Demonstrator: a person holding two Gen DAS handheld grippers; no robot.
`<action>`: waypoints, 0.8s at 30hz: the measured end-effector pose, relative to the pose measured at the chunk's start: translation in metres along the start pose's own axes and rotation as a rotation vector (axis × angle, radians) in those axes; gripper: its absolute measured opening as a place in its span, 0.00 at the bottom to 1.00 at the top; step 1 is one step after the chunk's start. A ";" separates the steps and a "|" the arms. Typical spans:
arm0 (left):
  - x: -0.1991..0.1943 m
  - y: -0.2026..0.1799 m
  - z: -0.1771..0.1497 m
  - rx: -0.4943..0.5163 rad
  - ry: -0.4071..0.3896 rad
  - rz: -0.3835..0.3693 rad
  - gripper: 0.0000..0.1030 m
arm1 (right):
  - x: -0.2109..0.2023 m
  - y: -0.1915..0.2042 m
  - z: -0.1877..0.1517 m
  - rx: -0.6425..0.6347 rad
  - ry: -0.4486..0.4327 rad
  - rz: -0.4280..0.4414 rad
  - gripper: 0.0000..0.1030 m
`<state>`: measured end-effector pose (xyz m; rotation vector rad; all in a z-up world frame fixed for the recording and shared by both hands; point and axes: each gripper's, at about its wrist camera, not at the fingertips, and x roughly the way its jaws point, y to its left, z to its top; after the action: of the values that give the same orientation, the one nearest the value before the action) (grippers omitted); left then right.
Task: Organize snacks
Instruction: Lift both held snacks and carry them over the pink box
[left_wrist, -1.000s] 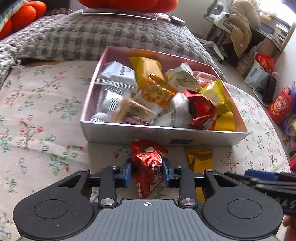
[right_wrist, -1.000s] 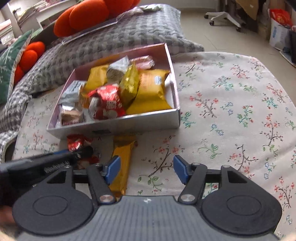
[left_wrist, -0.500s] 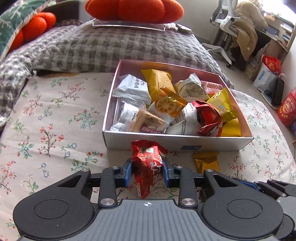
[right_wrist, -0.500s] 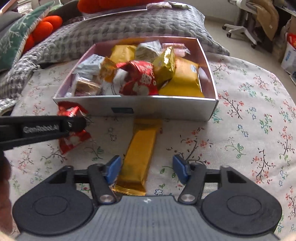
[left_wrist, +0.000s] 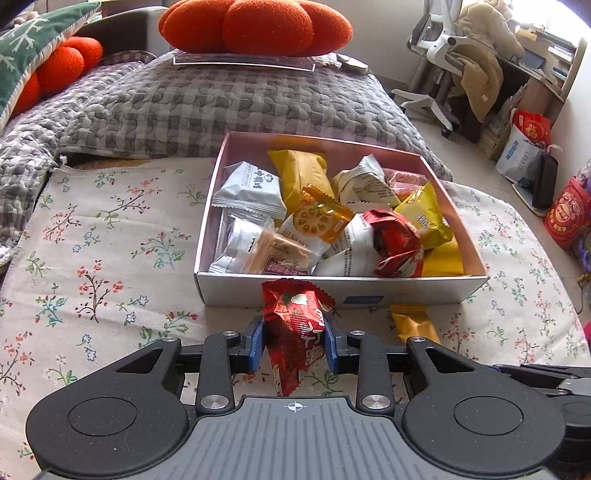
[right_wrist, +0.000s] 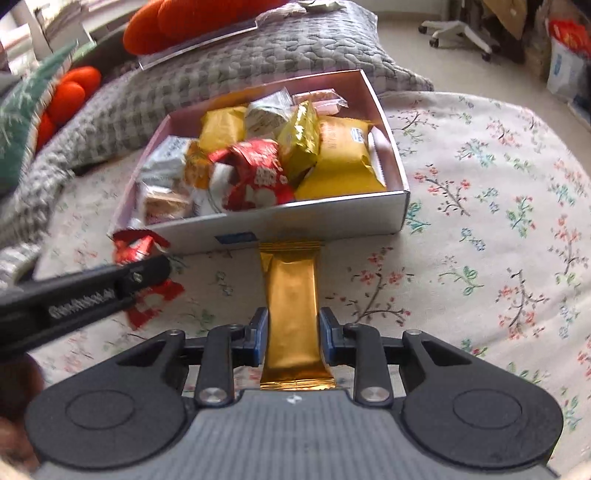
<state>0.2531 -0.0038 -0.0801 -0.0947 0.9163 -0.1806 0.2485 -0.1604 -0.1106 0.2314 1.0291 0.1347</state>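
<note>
left wrist view: left gripper (left_wrist: 294, 341) is clamped on a red snack packet (left_wrist: 295, 328), blue pads pressing both sides of its middle, packet standing up w/ the crimped top toward the box (left_wrist: 343, 291). box sits just ahead on the floral cloth (left_wrist: 92, 258), already piled w/ wrapped snacks, white, yellow and red ones. a gold bar (left_wrist: 415, 323) lies on the cloth to the right, near the box's front wall. packet looks light and crinkly, puffy w/ air, so it'll likely give under the pads and may slip if pinched only at a crimped end; mid-body grip as now seems the safest. right wrist view: right gripper (right_wrist: 291, 341) has its jaws closing on the gold bar (right_wrist: 291, 314), pads at both long edges of its near half, bar pointing lengthwise at the box (right_wrist: 332, 218), far end touching or nearly touching the front wall. can't tell if it's off the cloth yet. bar looks flat, stiffer than the packet, foil prob slick, contents maybe brittle, so a firm but not crushing hold across the width is my guess. left gripper (right_wrist: 140, 273) shows at left, red packet (right_wrist: 147, 295) in it, beside the box's near-left corner. both items are outside the box; next step prob lifting over the wall and dropping into gaps, room is tight.
</note>
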 end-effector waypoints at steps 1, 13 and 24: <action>-0.002 -0.001 0.001 -0.004 -0.002 -0.008 0.29 | -0.002 -0.001 0.000 0.012 0.004 0.021 0.25; -0.017 -0.009 0.005 0.000 -0.029 -0.054 0.29 | -0.024 -0.005 0.008 0.068 -0.026 0.114 0.25; -0.022 0.006 0.016 -0.040 -0.063 -0.018 0.29 | -0.039 -0.026 0.019 0.110 -0.112 0.066 0.25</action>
<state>0.2538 0.0059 -0.0540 -0.1452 0.8567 -0.1750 0.2448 -0.1966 -0.0752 0.3693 0.9188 0.1230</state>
